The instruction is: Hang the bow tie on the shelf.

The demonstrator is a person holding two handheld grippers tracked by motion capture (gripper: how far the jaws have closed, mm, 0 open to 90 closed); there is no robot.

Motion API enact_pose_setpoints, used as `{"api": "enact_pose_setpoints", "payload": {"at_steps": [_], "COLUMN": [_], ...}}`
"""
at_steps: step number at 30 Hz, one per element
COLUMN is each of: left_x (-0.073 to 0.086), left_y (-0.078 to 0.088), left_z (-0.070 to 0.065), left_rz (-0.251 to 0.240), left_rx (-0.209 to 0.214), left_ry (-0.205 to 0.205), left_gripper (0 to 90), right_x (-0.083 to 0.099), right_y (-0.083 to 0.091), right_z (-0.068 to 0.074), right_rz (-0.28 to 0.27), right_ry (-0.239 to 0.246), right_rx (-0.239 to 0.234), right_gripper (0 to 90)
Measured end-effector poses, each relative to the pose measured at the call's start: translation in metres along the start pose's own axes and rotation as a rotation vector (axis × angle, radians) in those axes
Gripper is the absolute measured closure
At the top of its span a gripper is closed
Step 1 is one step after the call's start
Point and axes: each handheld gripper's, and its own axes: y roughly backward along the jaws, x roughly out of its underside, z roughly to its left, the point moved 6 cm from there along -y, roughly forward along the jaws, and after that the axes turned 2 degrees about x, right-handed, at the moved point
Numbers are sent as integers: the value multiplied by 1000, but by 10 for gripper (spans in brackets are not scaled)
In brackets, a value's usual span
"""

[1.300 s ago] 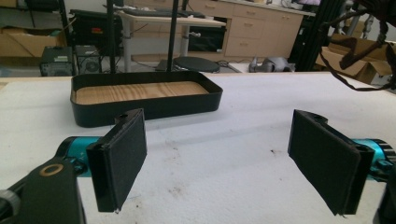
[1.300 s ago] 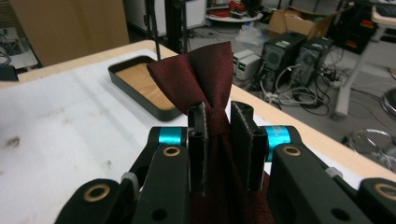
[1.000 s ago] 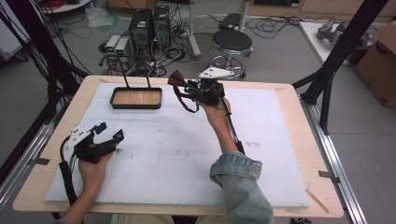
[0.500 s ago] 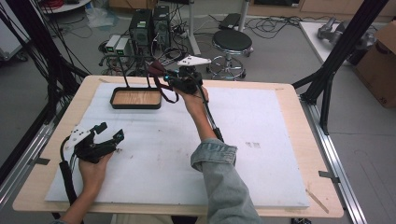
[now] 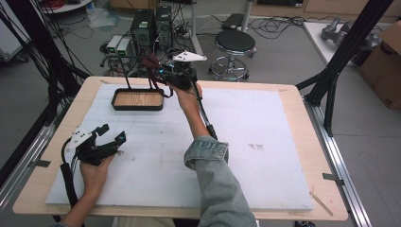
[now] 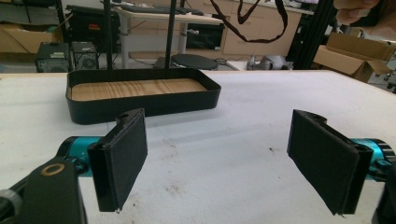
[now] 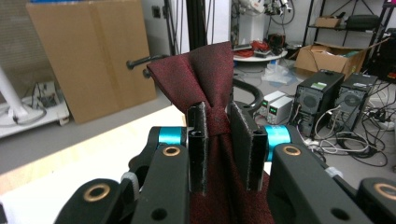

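A dark red bow tie (image 7: pixel 205 70) is pinched at its knot between the pads of my right gripper (image 7: pixel 225 144), which is shut on it. In the high view that gripper (image 5: pixel 163 72) is held in the air over the table's far edge, above the right end of a black tray (image 5: pixel 137 108) with a wooden floor. The bow tie (image 5: pixel 151 63) sticks out to the left and its strap (image 5: pixel 155 85) hangs down in a loop. My left gripper (image 5: pixel 111 133) rests low at the near left, open and with nothing between its pads. It faces the tray (image 6: pixel 140 109), and the strap (image 6: pixel 247 25) dangles above.
A white mat (image 5: pixel 246 137) covers most of the wooden table. Thin black posts (image 5: pixel 125 73) rise behind the tray. Beyond the far edge stand computer towers (image 5: pixel 151 23) and a round stool (image 5: pixel 235 42). A cardboard box (image 5: pixel 385 61) sits at the right.
My right hand has carried the bow tie leftward along the table's far side, from near the middle to above the tray's right end. The left gripper has stayed put.
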Motion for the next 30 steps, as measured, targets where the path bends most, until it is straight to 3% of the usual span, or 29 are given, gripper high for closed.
{"api": "enact_pose_setpoints", "payload": {"at_steps": [4,8,13,20,29,30], "left_x": [0,0,0,0,1,1], "left_y": [0,0,-1,0,-1,0], "left_z": [0,-1,-1,-1,-1,-1], "left_rz": [-1,2,1,5,5,6], "left_rx": [5,4,4,8,8,7], "left_ry": [1,-4,-4,-5,-4,-5], "left_gripper": [205,211,212,212,212,212], "right_x": [2,9,21,35,44,47], "right_y": [-2,-4,-9,-14,-19,-21], "right_z": [-10,-21,-28,-32,-29,-29], "right_rz": [-15,4,45,100,143,158], "right_ry": [-42,-71,-137,-163,-161,-149], "right_rx": [31,65,56,54,36,37], "right_gripper": [770,770,770,766,767,799]}}
